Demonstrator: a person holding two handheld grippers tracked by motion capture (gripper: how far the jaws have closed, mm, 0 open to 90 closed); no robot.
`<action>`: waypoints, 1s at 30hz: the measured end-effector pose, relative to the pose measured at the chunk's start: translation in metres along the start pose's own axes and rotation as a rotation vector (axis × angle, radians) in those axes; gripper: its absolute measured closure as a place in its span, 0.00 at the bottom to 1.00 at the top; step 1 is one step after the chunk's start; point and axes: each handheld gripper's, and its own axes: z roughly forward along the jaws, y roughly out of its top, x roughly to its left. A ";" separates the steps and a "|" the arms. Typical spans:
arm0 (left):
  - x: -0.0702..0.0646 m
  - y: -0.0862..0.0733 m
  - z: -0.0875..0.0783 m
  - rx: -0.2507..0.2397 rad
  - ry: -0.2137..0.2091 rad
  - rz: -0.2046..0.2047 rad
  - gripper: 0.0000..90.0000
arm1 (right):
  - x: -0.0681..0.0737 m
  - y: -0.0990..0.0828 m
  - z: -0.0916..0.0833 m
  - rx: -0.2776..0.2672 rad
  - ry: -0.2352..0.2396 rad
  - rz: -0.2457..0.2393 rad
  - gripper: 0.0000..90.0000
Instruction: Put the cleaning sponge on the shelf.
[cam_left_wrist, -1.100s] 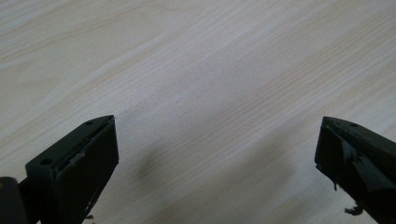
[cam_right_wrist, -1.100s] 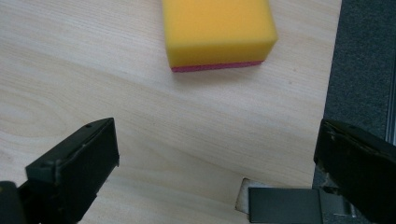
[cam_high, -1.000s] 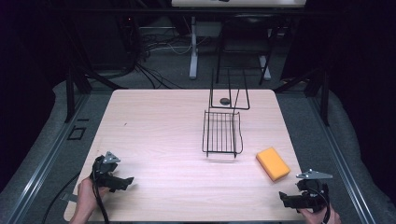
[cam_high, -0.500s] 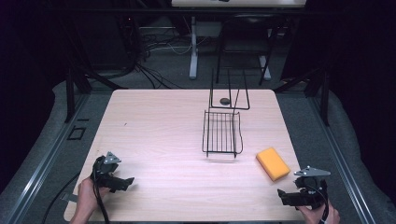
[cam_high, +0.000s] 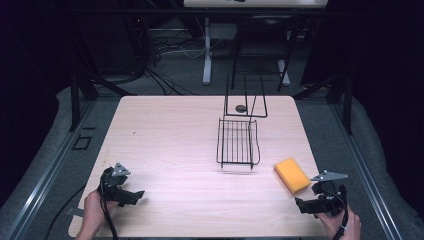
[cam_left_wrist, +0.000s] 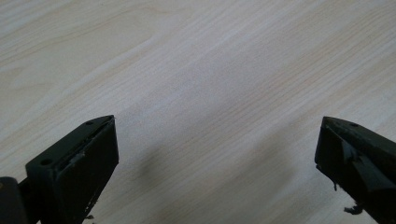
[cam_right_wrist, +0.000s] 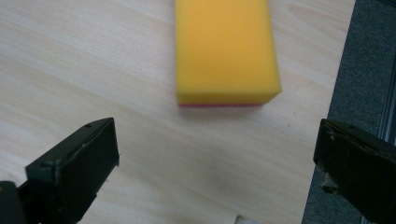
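Jaws spread wide on both grippers, each holding nothing. At the table's (cam_high: 165, 150) near left corner, the left gripper (cam_high: 131, 196) hovers low over bare wood, well apart from everything. Toward the middle, nearer the far edge, a black wire rack (cam_high: 238, 142) stands upright with a small dark disc (cam_high: 241, 108) just behind it. By the right edge lies a yellow sponge (cam_high: 293, 175). The right gripper (cam_high: 303, 206) waits at the near right corner, near the sponge. Risk, as a judgement: the sponge sits close to the edge, so a nudge from one jaw could push it off.
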 end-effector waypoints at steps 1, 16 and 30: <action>0.000 0.000 0.000 0.000 0.000 0.000 0.00 | -0.002 0.001 0.001 -0.004 0.001 0.005 0.00; -0.001 0.000 0.002 0.006 -0.007 0.001 0.00 | -0.013 0.033 0.016 0.093 0.022 -0.067 0.00; -0.001 0.000 0.002 0.004 -0.008 0.005 0.00 | -0.008 0.052 0.044 0.169 0.048 -0.075 0.01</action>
